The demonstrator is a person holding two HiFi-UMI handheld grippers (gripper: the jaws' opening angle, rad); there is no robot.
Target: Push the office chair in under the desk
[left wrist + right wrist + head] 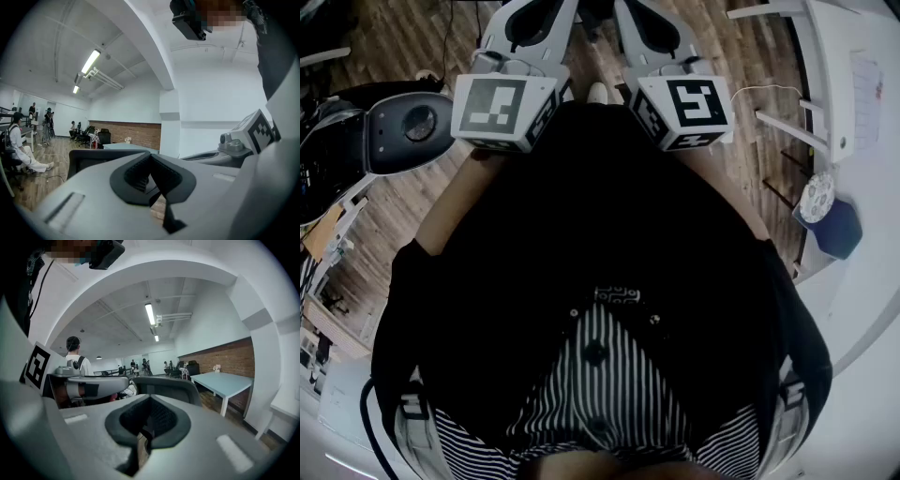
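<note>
A brick wall [136, 133] (far end) stands beyond the wooden floor [394, 42], under a lit strip light [90, 61].

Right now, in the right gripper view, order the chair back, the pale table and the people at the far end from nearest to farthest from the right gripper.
1. Chair back: dead ahead, just beyond the shut jaws of the right gripper.
2. Pale table: farther off, to the right, beside the brick wall.
3. People: farthest, small, at the room's far end, centre.

A chair back [164, 387] stands just ahead of me; bare wooden floor [213, 404] passes between it and the counter [225, 380] rightward.
</note>
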